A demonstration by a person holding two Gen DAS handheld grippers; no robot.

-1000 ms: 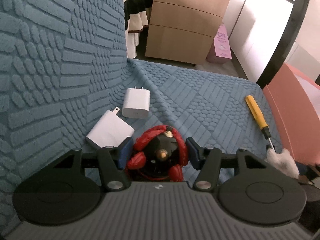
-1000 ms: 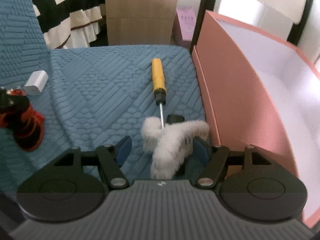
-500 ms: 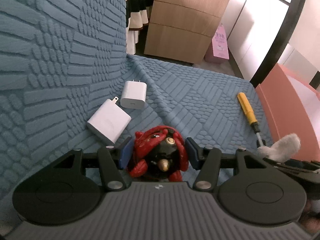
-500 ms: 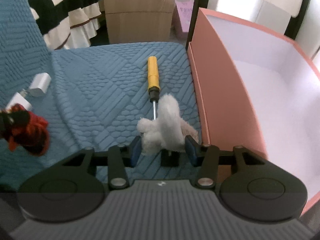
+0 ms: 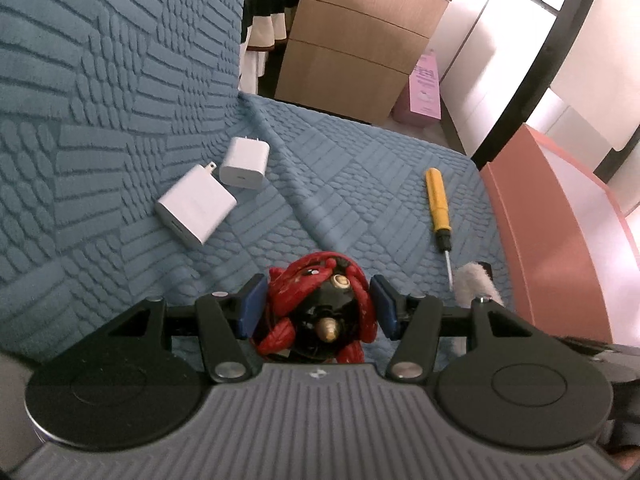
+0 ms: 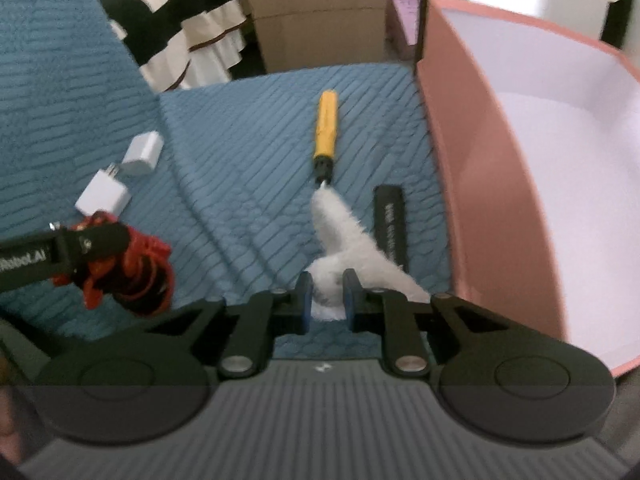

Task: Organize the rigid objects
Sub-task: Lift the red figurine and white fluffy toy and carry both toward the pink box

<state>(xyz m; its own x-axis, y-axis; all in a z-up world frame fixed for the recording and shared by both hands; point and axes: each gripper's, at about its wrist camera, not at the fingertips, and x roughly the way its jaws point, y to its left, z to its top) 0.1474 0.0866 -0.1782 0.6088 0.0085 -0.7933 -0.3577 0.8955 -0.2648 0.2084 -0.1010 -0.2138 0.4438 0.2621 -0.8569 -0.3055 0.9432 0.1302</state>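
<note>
My left gripper [image 5: 318, 308] is shut on a red and black toy figure [image 5: 320, 300] and holds it above the blue sofa seat; the toy also shows in the right wrist view [image 6: 132, 272]. My right gripper [image 6: 324, 300] is shut on a white fluffy toy [image 6: 344, 240], lifted off the seat. A yellow-handled screwdriver [image 5: 437, 204] [image 6: 327, 132] lies on the seat. Two white chargers [image 5: 196, 210] [image 5: 244, 158] lie near the backrest. A black bar-shaped object [image 6: 390, 224] lies beside the pink box [image 6: 472, 168].
The pink box, white inside, stands open at the right edge of the seat [image 5: 532, 232]. The sofa backrest [image 5: 100, 80] rises on the left. A wooden drawer cabinet [image 5: 360, 48] and striped clothing [image 6: 172, 28] stand beyond the sofa.
My right gripper closed on the white fluffy toy and lifted it, uncovering the black bar. My left gripper rose with the red toy in it.
</note>
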